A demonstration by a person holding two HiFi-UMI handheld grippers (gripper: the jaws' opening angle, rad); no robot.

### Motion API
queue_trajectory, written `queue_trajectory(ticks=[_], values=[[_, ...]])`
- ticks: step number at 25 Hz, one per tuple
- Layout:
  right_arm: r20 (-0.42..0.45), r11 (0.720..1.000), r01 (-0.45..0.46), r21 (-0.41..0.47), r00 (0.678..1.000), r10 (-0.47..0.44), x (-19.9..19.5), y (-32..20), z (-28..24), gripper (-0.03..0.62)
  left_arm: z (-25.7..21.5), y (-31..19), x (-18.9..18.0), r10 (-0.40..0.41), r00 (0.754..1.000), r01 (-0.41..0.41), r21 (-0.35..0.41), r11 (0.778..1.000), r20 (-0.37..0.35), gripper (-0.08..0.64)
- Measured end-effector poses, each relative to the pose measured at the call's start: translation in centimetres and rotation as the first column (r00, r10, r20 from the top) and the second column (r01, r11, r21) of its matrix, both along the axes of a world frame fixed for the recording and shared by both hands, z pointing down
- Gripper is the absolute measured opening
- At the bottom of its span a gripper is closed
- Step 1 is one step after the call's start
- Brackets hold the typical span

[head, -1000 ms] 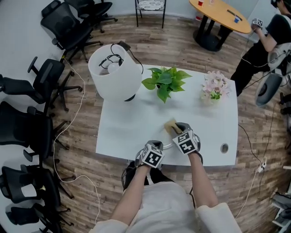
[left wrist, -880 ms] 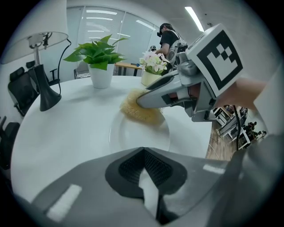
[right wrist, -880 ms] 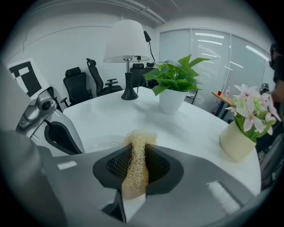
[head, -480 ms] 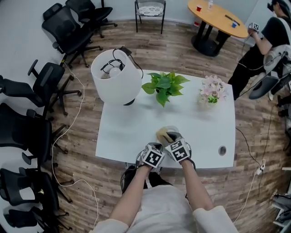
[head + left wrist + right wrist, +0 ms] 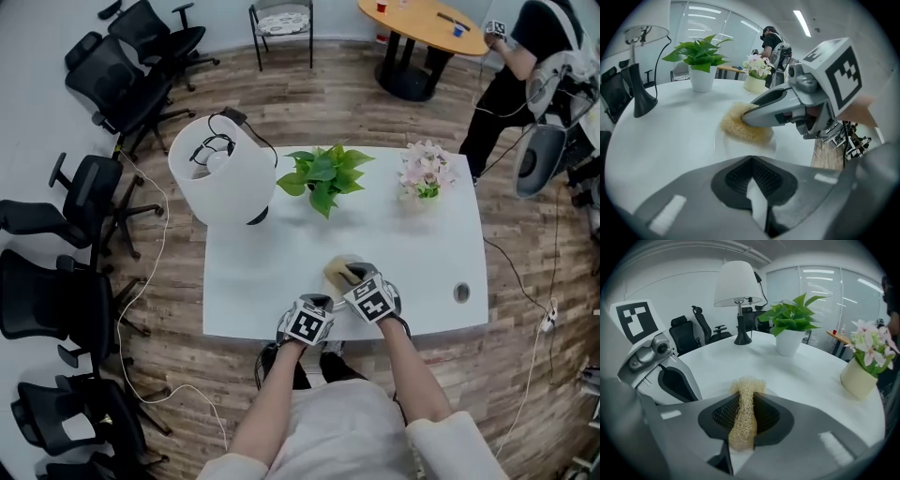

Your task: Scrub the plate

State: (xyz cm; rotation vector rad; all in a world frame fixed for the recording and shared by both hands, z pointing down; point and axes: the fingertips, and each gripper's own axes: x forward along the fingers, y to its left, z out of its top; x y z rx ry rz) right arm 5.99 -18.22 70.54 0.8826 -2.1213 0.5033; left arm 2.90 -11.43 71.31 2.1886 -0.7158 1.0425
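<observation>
On the table (image 5: 422,244), left gripper (image 5: 317,305) jaws pinch the plate's (image 5: 740,149) rim; right gripper's (image 5: 759,111) clamp the scrubber (image 5: 738,130) lengthwise.

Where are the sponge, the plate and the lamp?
sponge (image 5: 740,130): left gripper view, fuzzy middle.
plate (image 5: 740,151): left gripper view, bare near part.
lamp (image 5: 220,178): head view, white shade.

**Left gripper (image 5: 757,202) clamped on plate rim**
The jaws are closed on the near rim of the plate (image 5: 740,150), which lies flat on the white table (image 5: 665,140). The right gripper (image 5: 749,117) reaches in from the right and presses a tan scrub pad (image 5: 736,130) onto the plate's far half. A potted plant (image 5: 701,61) stands beyond.
</observation>
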Motion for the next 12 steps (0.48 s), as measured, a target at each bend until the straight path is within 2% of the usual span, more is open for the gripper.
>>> queue_trajectory(ticks=[6, 8, 12], values=[[-0.018, 0.993, -0.116, 0.014, 0.993, 0.117, 0.9, -0.7, 0.3, 0.101, -0.8, 0.5, -2.5, 0.072, 0.997, -0.073, -0.010, 0.997, -0.014, 0.001], [-0.014, 0.986, -0.164, 0.006, 0.986, 0.164, 0.7, -0.7, 0.5, 0.100, -0.6, 0.8, -3.8, 0.123, 0.992, -0.123, -0.006, 0.992, 0.009, 0.001], [-0.017, 0.967, -0.256, -0.018, 0.967, 0.255, 0.9, -0.5, 0.5, 0.100, 1.0, 2.1, -5.5, 0.202, 0.979, -0.200, -0.053, 0.978, 0.034, 0.001]])
